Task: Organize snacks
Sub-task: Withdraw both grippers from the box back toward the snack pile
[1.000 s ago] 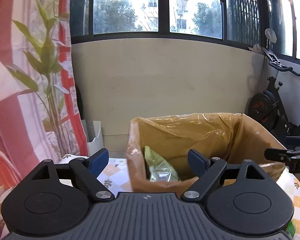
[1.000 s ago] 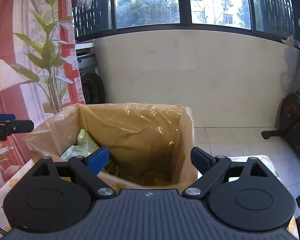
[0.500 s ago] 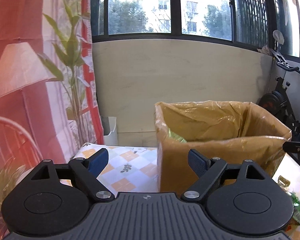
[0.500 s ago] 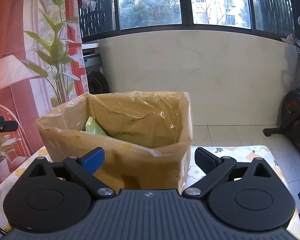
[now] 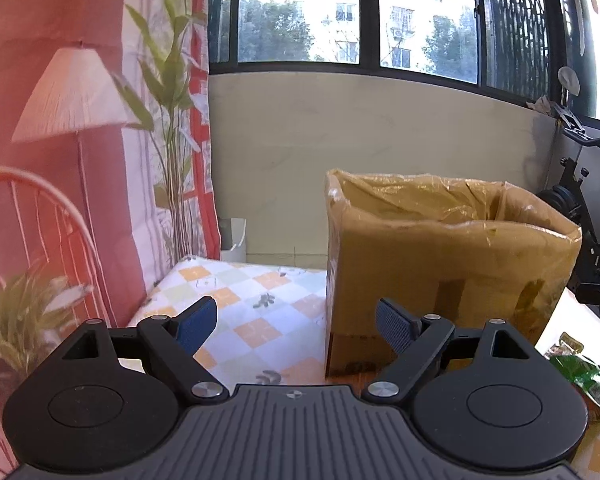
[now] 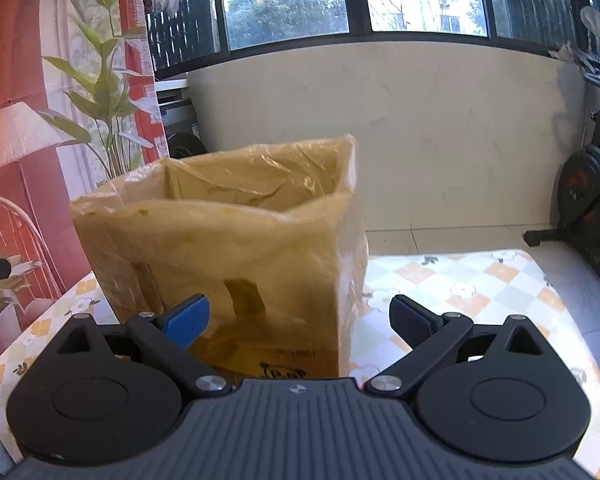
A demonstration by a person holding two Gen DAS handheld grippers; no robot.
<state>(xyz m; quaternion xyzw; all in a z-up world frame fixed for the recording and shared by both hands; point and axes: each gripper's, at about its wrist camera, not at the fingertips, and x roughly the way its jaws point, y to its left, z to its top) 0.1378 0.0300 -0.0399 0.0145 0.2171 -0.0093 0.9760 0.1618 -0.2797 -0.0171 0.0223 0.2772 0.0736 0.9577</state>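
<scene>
Both tools hang empty, left tool and right tool with jaws spread wide, low in front of the plastic-lined cardboard box. From here the box's contents are hidden behind its wall. One green snack packet lies on the checked desk, right of the box near the edge, its long axis running away toward the box. That one looks left to collect.
</scene>
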